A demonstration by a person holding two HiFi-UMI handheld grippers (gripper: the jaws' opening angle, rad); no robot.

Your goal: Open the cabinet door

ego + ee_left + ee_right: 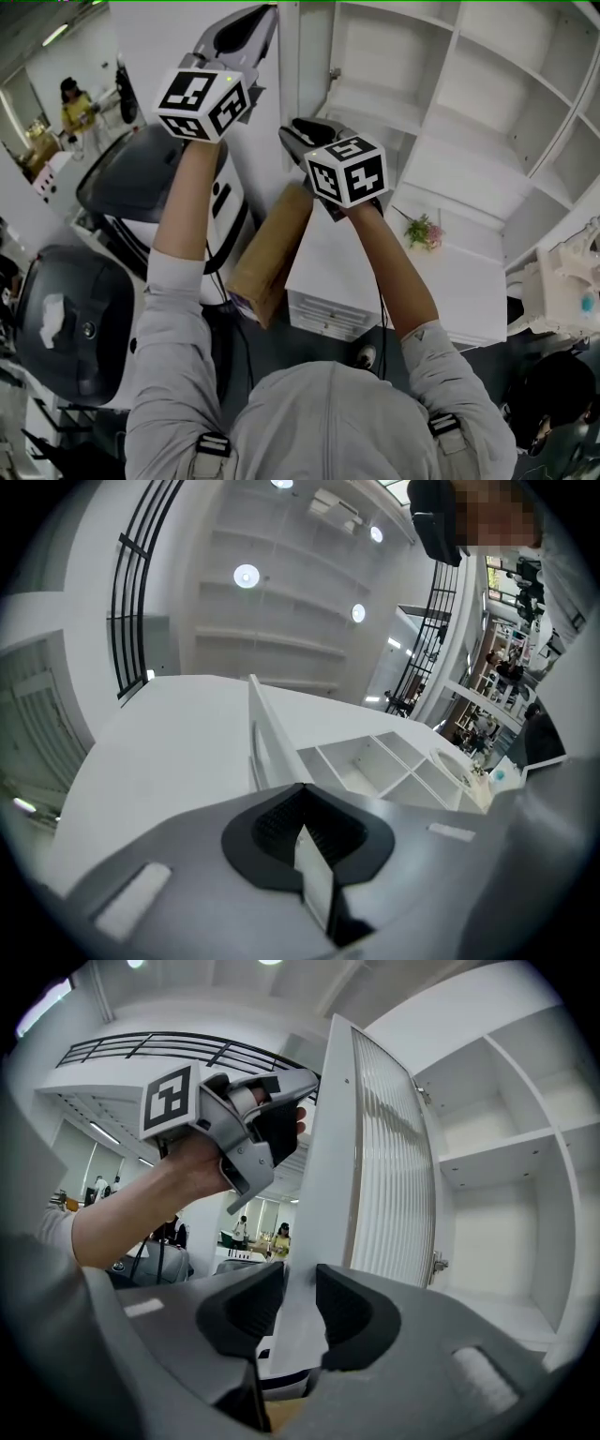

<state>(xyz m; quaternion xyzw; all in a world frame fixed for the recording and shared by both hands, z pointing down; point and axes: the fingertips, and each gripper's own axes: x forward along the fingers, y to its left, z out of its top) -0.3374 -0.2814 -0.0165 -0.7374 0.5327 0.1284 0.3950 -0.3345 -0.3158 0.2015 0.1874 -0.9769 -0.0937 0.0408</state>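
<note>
The white cabinet door [375, 1147], with a ribbed inner panel, stands swung out from the cabinet. It shows edge-on in the head view [289, 66]. My right gripper [300, 1307] has the door's free edge between its pads, which lie against both faces; in the head view it [298, 131] sits low on that edge. My left gripper [253, 23] is raised higher, just left of the door, and shows beside it [277, 1133] in the right gripper view. Its jaws [302, 794] are shut with nothing visibly held, and the door's top edge [272, 747] lies just beyond them.
The open cabinet's white shelves [450, 84] fill the right side. Below are a white drawer unit [328, 314], a small pink-flowered plant [424, 232] and a brown cardboard box [272, 253]. Dark rounded cases [66, 319] stand at left; a person in yellow [75, 108] is far off.
</note>
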